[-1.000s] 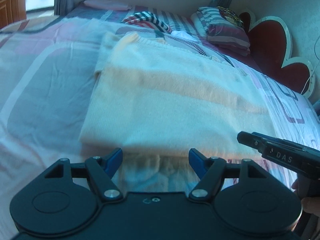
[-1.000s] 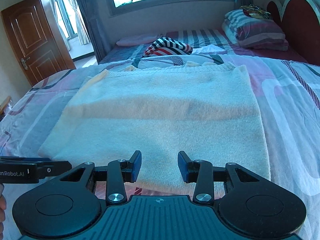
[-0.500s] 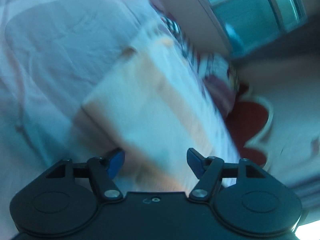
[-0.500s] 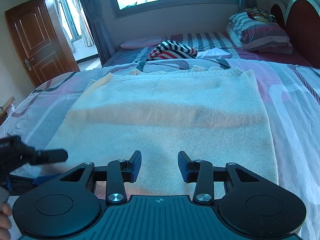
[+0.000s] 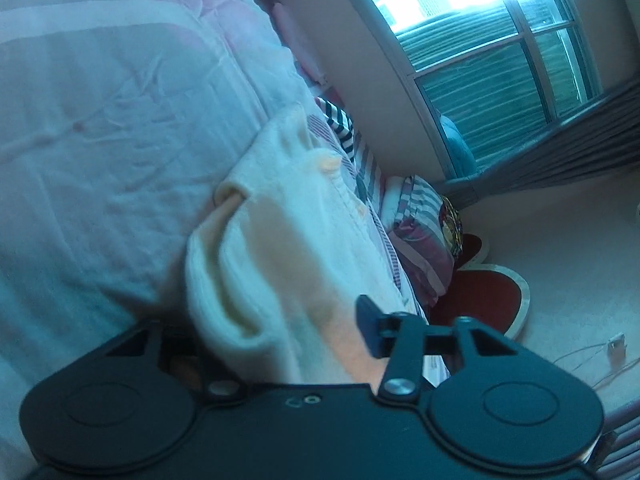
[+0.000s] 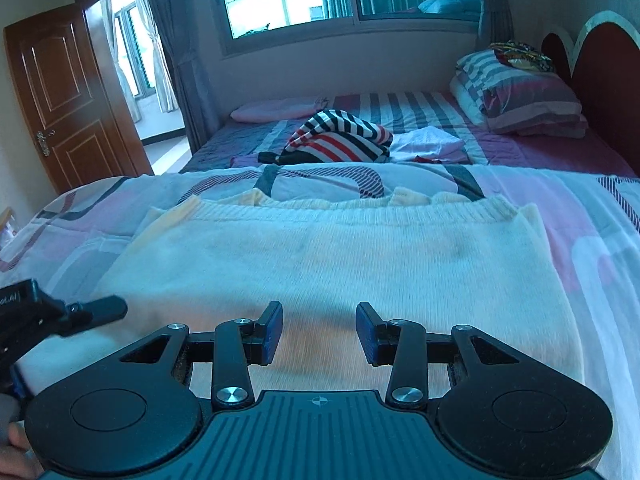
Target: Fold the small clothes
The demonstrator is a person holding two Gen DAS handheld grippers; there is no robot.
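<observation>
I can read only one scrap of lettering. At about nine o'clock in my right wrist view, the black body of the left tool (image 6: 60, 316) carries pale letters cut off by the frame edge; the part I can make out reads "ot.AI". In my left wrist view I find no legible text, label or number on anything. The small compass-like mark on the right tool's housing is a symbol, not writing.
</observation>
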